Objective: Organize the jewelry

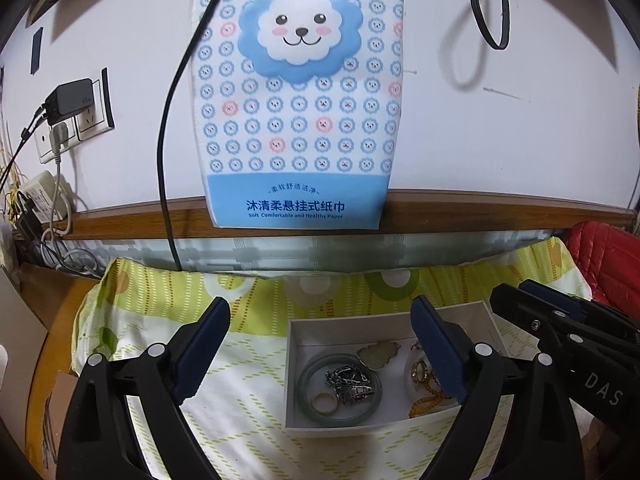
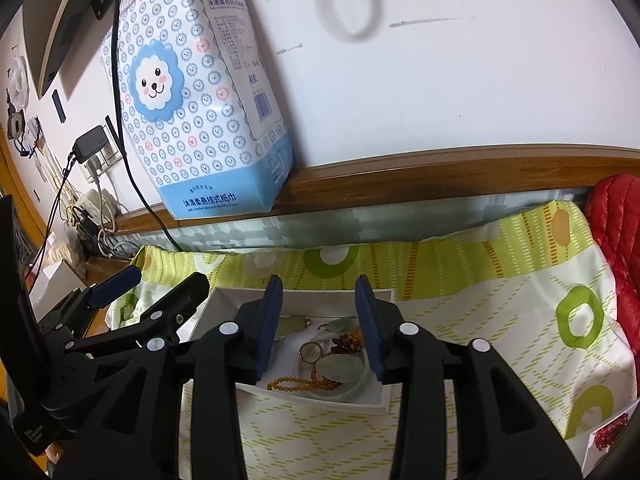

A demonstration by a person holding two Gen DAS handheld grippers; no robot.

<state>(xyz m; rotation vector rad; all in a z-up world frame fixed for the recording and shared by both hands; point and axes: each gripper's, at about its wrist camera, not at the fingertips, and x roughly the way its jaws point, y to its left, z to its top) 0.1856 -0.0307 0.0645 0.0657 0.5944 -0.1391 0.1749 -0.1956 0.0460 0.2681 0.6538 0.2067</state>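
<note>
White jewelry box (image 1: 304,330), open-topped, resting on the green-patterned pillow (image 1: 248,312) on the bed; taken here as the landmark. Inside the box, toward its left end: a green jade bangle (image 1: 306,380) lying flat, ringing a silver chain (image 1: 350,380) and a small pale ring (image 1: 324,402); a pale jade pendant (image 1: 378,354) at the back wall; toward the right end, an amber bead string (image 2: 292,381), a second jade pendant (image 2: 340,368), a metal ring (image 2: 310,350) and dark red beads (image 2: 346,340).

Left tongs (image 1: 320,354): spread wide, holding nothing, poised above the box's left half; the bangle lies directly ahead of and below the gap between the pads. Right tongs (image 2: 318,328): parted to a moderate width, likewise empty, poised above the box's right half, with the metal ring and second pendant straight ahead between the pads.

Judgement: each piece is nearer the tongs on its own side of the box; the bead string's long axis runs along the box's front wall, crosswise to the right tongs' reach, which favours a pinch across the strand. Whether either tongs touches the box cannot be told. Behind the box, a tissue pack (image 1: 296,92) stands on the wooden headboard ledge (image 1: 480,212).
</note>
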